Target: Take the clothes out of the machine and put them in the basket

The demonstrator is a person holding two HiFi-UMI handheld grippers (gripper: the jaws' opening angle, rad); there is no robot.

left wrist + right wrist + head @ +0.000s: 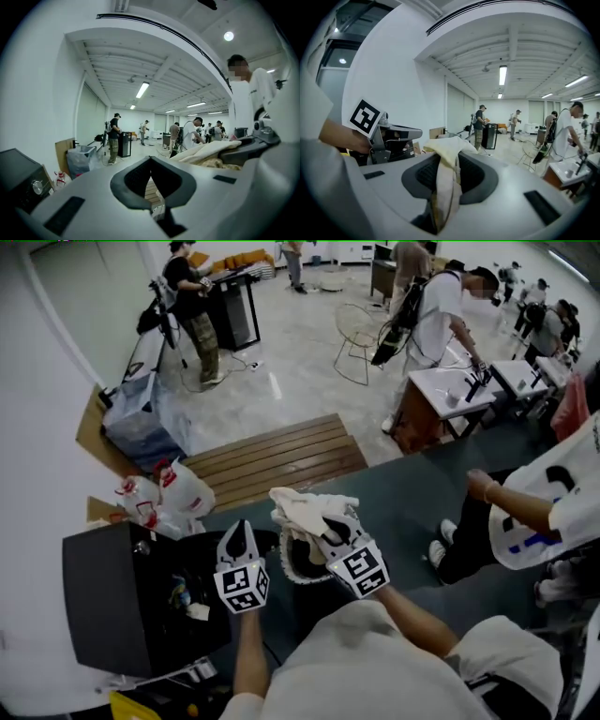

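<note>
A bright open hall with a pale floor and a brown slatted wooden platform (pixel 272 457) lay beyond the black box-shaped machine (pixel 122 596); just right of that machine the left gripper (pixel 240 529) hovered, its jaws pressed together on nothing; further right of the machine, the right gripper (pixel 323 521) pinched a crumpled cream cloth (pixel 302 505) (held aloft, clear of the machine).

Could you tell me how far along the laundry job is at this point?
Done: one cream cloth is out of the black machine. In hand: the right gripper is clamped on it, in the air; the left gripper is shut and empty. Left: getting it into the basket, which I cannot pick out; the machine's inside is hidden.
</note>
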